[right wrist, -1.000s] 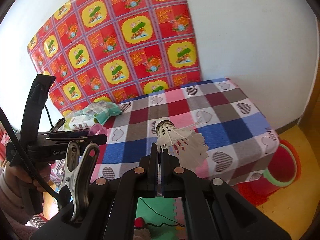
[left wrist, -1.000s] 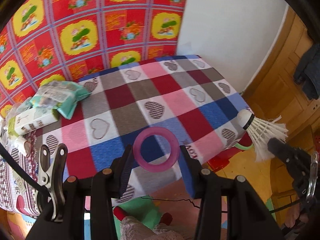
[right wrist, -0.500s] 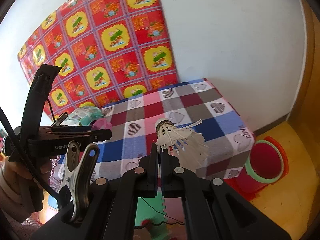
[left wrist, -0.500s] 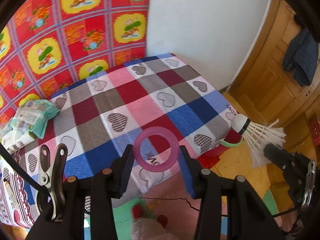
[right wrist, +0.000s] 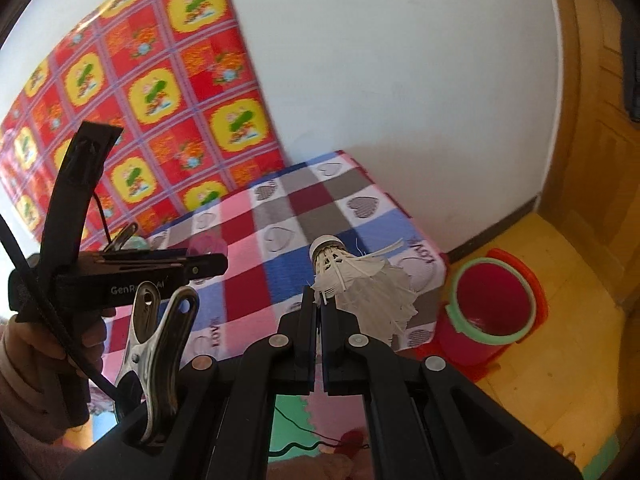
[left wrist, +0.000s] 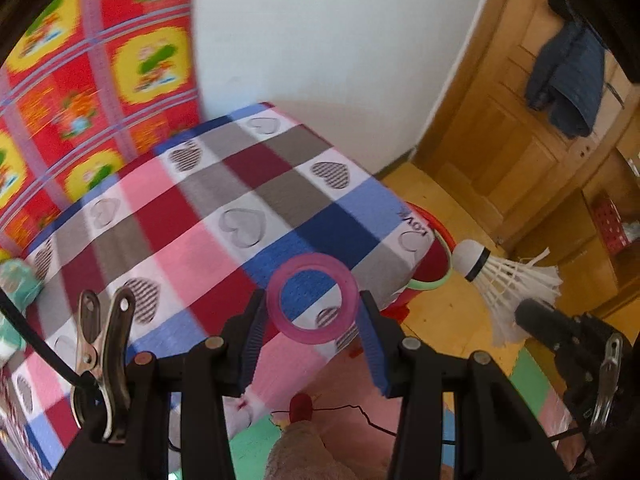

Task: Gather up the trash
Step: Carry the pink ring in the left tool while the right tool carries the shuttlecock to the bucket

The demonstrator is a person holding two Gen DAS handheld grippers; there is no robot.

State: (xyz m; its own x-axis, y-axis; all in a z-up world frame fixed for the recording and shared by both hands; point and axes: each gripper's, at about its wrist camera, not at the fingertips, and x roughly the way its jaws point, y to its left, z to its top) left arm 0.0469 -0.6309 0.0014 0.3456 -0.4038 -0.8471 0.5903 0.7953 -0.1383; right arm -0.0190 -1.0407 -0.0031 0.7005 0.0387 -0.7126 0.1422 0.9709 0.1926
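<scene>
The translucent pink plastic ring (left wrist: 312, 298) sits pinched between the ribbed blue pads of the left gripper (left wrist: 312, 312), held in the air over the front right corner of the table; the white feathered shuttlecock with a black-banded cork tip (right wrist: 356, 280) is clamped by its ragged skirt in the pressed-together right gripper (right wrist: 320, 312), just off the same corner. Both pieces of trash appear to be in transit; the step in hand looks like the carry to the red plastic bucket with a mint-green rim (right wrist: 494, 300), which stands on the yellow floor beside the table's right edge. Next, each claw likely needs to come above the bucket's round mouth, then spread; the ring is rigid and smooth, the feathers light and frayed. The checked, heart-printed woven tablecloth (left wrist: 256, 204) drapes over the edge.
</scene>
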